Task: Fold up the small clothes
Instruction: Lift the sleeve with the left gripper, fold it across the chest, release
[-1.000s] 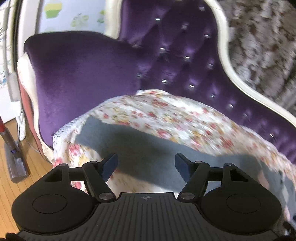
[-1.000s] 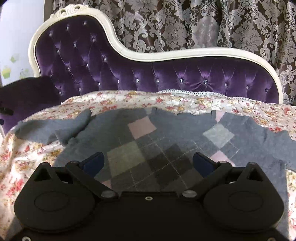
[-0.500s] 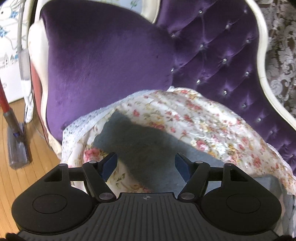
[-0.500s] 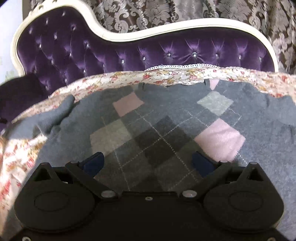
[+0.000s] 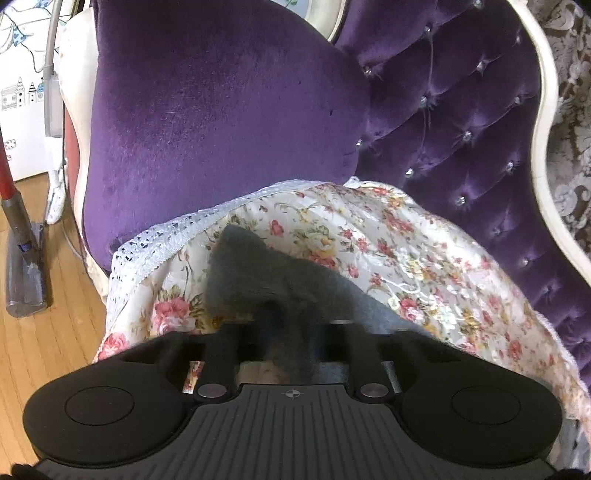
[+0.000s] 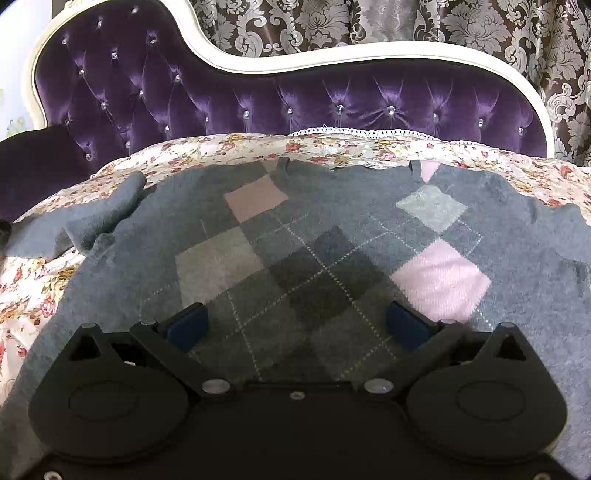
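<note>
A grey argyle sweater point(image 6: 317, 258) with pink and pale diamonds lies flat on the floral cover point(image 6: 229, 147) of a purple sofa. Its left sleeve point(image 6: 77, 221) lies rumpled toward the sofa's arm. In the left wrist view that grey sleeve point(image 5: 255, 273) bunches up between the fingers of my left gripper point(image 5: 284, 328), whose jaws are closing and pinch it. My right gripper point(image 6: 297, 325) hovers low over the sweater's body, open, its blue pads point(image 6: 186, 326) wide apart with nothing gripped between them.
The tufted purple backrest point(image 6: 332, 107) with its white frame runs behind the sweater, patterned curtains point(image 6: 369, 26) beyond. The padded sofa arm point(image 5: 221, 110) rises just past the sleeve. Left of the sofa are wooden floor point(image 5: 48, 332) and a vacuum head point(image 5: 24, 273).
My left gripper has moved down and forward to the sleeve end and closed on it, bunching the cloth. My right gripper has sunk slightly toward the sweater and stays open.
</note>
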`<state>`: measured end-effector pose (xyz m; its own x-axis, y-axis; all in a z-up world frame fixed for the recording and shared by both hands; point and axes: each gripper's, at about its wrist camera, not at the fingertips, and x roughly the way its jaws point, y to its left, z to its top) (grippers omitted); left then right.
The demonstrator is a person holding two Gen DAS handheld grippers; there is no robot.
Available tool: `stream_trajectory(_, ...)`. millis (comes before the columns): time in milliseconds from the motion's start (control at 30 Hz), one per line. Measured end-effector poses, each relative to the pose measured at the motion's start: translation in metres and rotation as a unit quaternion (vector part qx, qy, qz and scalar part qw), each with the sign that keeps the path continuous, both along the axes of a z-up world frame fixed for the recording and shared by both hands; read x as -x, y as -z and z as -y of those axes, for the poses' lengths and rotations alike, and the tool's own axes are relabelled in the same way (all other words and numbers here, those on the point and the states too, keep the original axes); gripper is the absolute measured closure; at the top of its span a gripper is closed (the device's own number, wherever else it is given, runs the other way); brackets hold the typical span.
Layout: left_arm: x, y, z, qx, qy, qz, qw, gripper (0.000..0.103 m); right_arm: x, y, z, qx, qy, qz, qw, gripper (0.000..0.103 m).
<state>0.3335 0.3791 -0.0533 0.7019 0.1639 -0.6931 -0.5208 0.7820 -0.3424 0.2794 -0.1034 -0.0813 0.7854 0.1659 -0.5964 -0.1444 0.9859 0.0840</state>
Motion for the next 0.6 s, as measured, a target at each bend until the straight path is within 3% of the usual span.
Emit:
stream_trajectory(133, 0.000, -0.014, 0.010, -0.035, 0.016, 0.018, 0.9991, 0.098, 0.000, 0.000, -0.002, 0.006, 0.001, 0.000, 1.000, 0.000)
stream_trajectory(200, 0.001, -0.028, 0.017, -0.034, 0.022, 0.029, 0.9988, 0.098, 0.000, 0.001, -0.002, 0.006, 0.001, 0.001, 1.000, 0.000)
stream_trajectory(333, 0.001, -0.076, 0.043, -0.050, 0.062, 0.058, 0.9951, 0.098, 0.000, 0.001, -0.001, 0.002, 0.001, 0.002, 1.000, 0.000)
stream_trajectory(467, 0.002, -0.131, 0.087, -0.065, 0.121, 0.098, 0.9857, 0.098, 0.001, 0.001, 0.000, -0.004, 0.001, 0.004, 1.000, 0.000)
stream_trajectory(600, -0.004, -0.177, 0.145, -0.070, 0.184, 0.137, 0.9708, 0.098, 0.001, 0.002, 0.002, -0.010, 0.001, 0.005, 1.000, 0.000)
